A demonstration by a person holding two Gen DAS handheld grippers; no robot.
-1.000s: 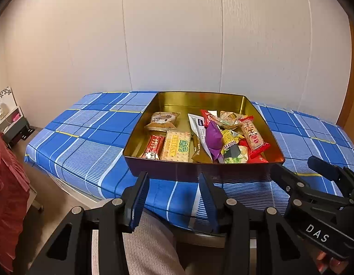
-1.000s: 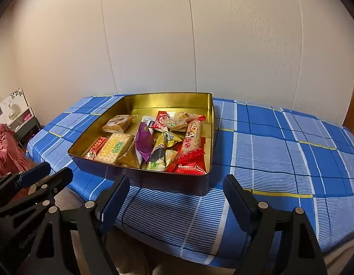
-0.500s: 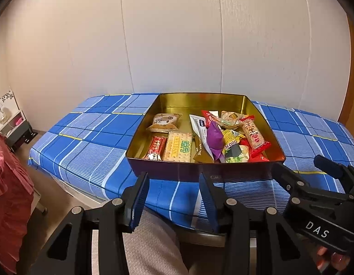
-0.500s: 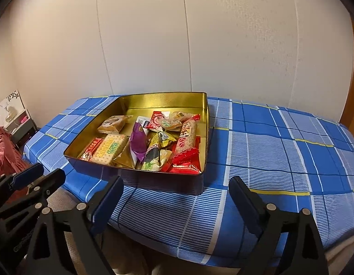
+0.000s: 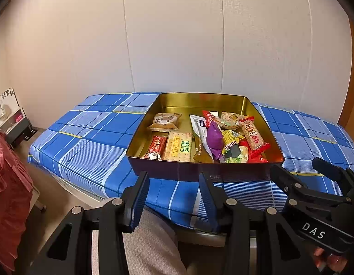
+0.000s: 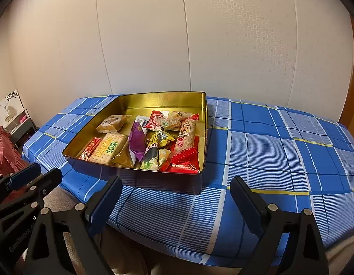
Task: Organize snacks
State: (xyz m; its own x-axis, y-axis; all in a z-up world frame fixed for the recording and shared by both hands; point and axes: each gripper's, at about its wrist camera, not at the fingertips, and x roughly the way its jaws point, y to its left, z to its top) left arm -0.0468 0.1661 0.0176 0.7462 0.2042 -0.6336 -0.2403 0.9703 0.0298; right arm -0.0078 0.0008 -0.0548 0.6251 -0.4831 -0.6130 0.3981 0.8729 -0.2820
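Observation:
A gold tin (image 5: 200, 100) (image 6: 163, 100) sits on the blue plaid tablecloth (image 5: 92, 137) (image 6: 268, 149). Several wrapped snacks lie in it: a yellow cracker pack (image 5: 179, 146) (image 6: 109, 149), a purple packet (image 5: 214, 138) (image 6: 136, 141), a small red bar (image 5: 157, 147), a brown cake pack (image 5: 164, 121) and a long rice bar with red ends (image 5: 253, 135) (image 6: 186, 137). My left gripper (image 5: 173, 183) hangs open just short of the tin's near wall, nothing between its fingers. To its right, my right gripper (image 6: 177, 183) stands wide open and empty before the tin's near right corner.
The table's near edge runs just under both grippers. A person's leg in beige fabric (image 5: 149, 240) is below it. A red garment (image 5: 7, 183) and a small shelf unit (image 5: 14, 119) stand at the left. A white panelled wall (image 6: 222, 45) backs the table.
The right gripper's jaws have spread wider apart. The left gripper's jaws are unchanged, and the tin and snacks have not moved.

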